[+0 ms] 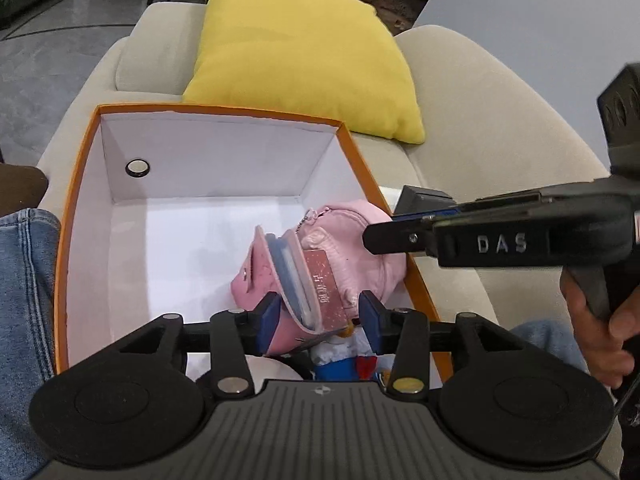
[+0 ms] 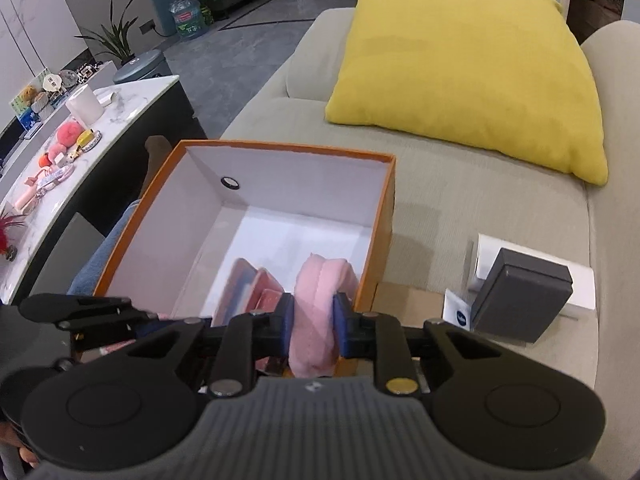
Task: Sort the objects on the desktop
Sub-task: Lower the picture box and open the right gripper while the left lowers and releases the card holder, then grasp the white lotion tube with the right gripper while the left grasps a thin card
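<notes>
An orange box (image 1: 72,200) with a white inside stands on a beige sofa. In it lie a soft pink pouch (image 1: 352,224), a pink wallet (image 1: 264,268) spread apart with a red card (image 1: 326,284) in it, and a blue and white toy (image 1: 340,360) under my left gripper. My left gripper (image 1: 320,314) is open, its blue pads either side of the wallet with a gap on the card's side. My right gripper (image 2: 313,320) is shut on the pink pouch (image 2: 320,276), which bulges between the pads. The wallet (image 2: 248,284) is just left of it.
A yellow cushion (image 2: 472,64) leans at the sofa's back. Right of the box (image 2: 280,147) a grey case (image 2: 520,300) rests on a white box (image 2: 576,284). A marble side table (image 2: 120,108) with small items stands to the left. A jeans leg (image 1: 24,280) borders the box.
</notes>
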